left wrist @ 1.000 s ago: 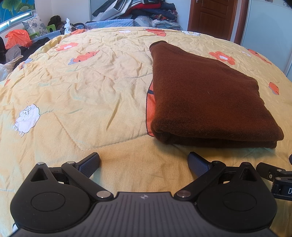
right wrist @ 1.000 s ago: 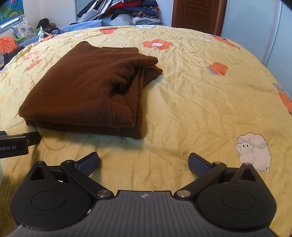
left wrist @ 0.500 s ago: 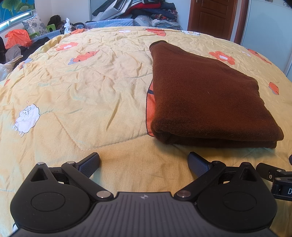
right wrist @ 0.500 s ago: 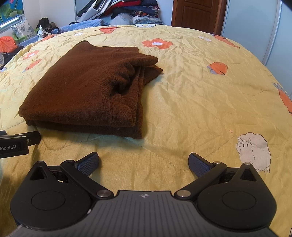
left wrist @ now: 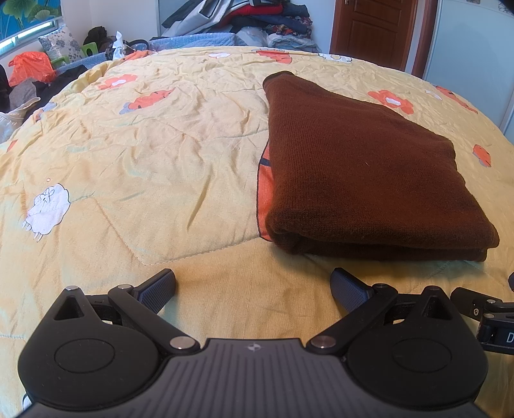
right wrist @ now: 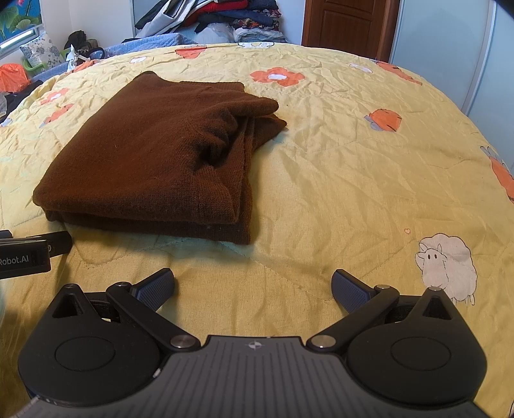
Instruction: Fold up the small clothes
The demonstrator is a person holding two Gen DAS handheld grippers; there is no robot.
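Observation:
A brown knit garment lies folded in a flat stack on the yellow quilt. In the right wrist view the garment is left of centre, with its layered edges facing right. My left gripper is open and empty, a little short of the garment's near left corner. My right gripper is open and empty, short of the garment's near right corner. Part of each gripper shows at the edge of the other's view.
The quilt has orange flowers and white sheep printed on it. A pile of clothes lies behind the bed. A wooden door and a pale wardrobe stand at the back right. Bags and clutter sit at the far left.

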